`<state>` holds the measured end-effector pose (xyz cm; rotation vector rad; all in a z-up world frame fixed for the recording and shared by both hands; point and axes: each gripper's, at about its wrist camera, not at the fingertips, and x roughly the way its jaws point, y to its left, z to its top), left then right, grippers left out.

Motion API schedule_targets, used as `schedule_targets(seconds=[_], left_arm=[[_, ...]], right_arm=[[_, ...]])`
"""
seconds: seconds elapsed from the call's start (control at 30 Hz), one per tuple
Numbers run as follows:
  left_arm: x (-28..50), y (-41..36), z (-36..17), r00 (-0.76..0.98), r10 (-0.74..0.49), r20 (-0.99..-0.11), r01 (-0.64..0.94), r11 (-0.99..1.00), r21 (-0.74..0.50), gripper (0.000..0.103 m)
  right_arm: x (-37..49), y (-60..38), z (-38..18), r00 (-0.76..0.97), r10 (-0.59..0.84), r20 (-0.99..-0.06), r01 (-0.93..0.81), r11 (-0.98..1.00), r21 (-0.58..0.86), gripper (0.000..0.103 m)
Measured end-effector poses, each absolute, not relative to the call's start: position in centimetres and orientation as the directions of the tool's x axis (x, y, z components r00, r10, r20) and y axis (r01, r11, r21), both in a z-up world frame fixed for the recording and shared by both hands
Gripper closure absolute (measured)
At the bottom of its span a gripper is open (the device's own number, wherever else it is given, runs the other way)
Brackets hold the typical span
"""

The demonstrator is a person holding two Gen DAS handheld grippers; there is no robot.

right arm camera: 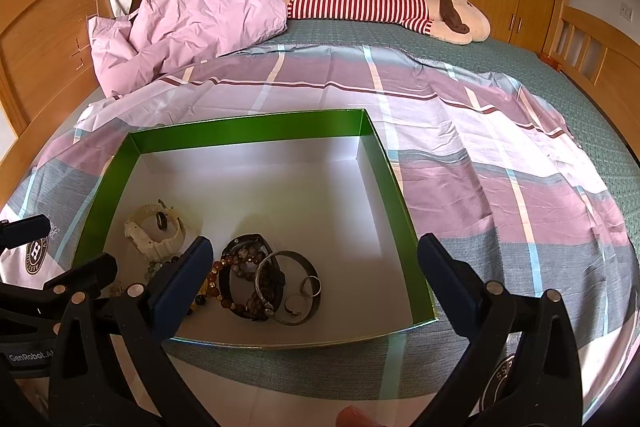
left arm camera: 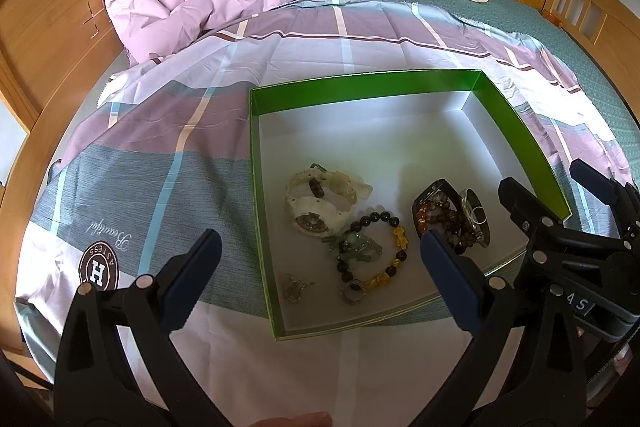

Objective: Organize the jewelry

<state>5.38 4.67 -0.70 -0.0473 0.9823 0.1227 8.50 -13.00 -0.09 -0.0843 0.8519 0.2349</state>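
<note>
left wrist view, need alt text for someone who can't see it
A shallow green-walled cardboard box with a white floor sits on a plaid bedspread, holding a white wristwatch, a black and amber bead bracelet and other jewelry. The open left gripper hovers over its near edge, with the open right gripper at the right.

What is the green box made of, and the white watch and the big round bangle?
The green box looks like thin cardboard: flat folded walls, glossy green outside, matte white inside. The white watch seems plastic or rubber, since its chunky cream strap looks dull and moulded. The bangle is probably metal: it is a thin, hard, grey ring with a dark sheen.
</note>
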Motion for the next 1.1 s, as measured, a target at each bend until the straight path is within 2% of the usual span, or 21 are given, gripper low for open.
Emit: schedule_targets(seconds=[1.1], left_arm=[[5.33, 5.01, -0.96, 0.539, 0.073, -0.839, -0.122, 0.993, 0.008, 0.004]], right_arm=[[8.49, -13.00, -0.16, 0.634, 0.172, -0.754, -0.239, 0.971, 0.020, 0.003]])
